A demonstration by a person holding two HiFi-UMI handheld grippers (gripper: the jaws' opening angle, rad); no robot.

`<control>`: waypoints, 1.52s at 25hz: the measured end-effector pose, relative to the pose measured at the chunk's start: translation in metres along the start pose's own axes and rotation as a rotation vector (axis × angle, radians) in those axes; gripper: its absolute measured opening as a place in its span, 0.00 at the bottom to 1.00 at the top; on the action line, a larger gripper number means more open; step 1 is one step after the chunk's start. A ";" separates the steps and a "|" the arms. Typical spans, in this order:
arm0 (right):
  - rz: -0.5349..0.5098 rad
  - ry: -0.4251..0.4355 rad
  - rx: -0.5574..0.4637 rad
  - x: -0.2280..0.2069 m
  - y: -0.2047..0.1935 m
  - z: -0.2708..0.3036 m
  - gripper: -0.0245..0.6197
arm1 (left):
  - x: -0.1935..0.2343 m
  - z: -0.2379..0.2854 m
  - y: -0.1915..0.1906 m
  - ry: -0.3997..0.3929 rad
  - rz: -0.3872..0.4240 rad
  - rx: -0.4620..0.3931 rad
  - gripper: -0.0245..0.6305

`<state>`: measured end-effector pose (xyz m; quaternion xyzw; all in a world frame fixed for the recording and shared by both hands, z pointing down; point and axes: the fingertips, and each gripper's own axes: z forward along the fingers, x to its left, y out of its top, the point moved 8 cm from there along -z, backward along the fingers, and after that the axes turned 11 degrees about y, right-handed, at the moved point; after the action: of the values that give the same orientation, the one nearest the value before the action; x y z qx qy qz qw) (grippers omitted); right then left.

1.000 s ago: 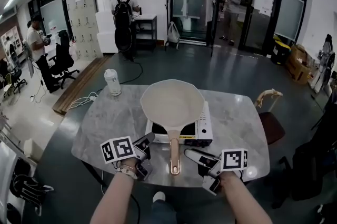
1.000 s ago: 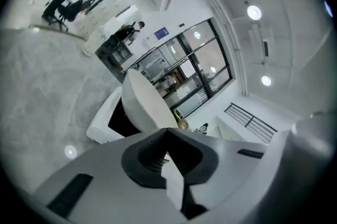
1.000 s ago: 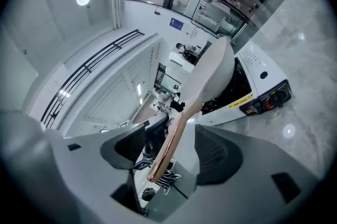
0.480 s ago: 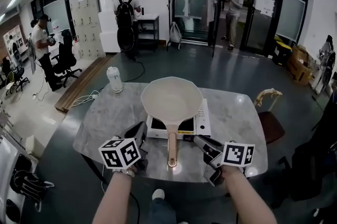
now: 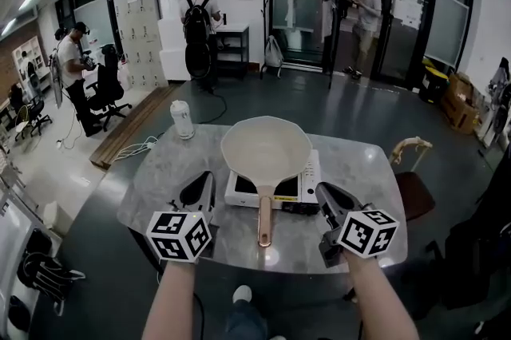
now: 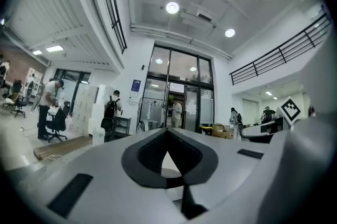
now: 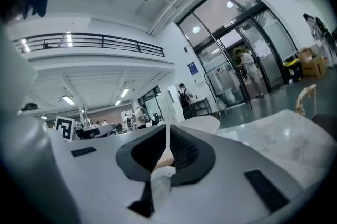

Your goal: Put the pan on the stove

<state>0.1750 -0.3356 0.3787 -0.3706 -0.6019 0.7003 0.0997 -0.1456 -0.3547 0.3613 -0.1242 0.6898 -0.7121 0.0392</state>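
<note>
your left gripper (image 5: 200, 189) is closed, empty; your right gripper (image 5: 326, 194) is closing on nothing; the pan (image 5: 266, 150) sits on the stove (image 5: 308, 171).

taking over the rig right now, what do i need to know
Left gripper: shut and empty, over the near part of the table, left of the pan handle.
Right gripper: jaws closing with nothing between them, right of the handle.
Pan: sits on the stove, handle pointing toward you; neither gripper touches it.
Done: pan is on the stove.
Left: nothing obvious; maybe check the pan sits centred.
</note>
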 end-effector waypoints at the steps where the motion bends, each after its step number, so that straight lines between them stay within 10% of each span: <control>1: -0.057 -0.019 -0.018 0.001 0.004 -0.002 0.10 | 0.000 -0.002 0.002 0.009 0.016 -0.017 0.05; 17: -0.639 -0.189 -0.032 0.024 0.034 -0.025 0.08 | 0.003 -0.018 0.030 0.043 0.161 -0.196 0.05; 38: -0.745 -0.192 -0.048 0.038 0.045 -0.033 0.08 | -0.006 -0.023 0.037 0.029 0.170 -0.224 0.05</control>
<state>0.1833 -0.2992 0.3220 -0.0613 -0.7182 0.6333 0.2818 -0.1494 -0.3322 0.3233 -0.0587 0.7735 -0.6266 0.0751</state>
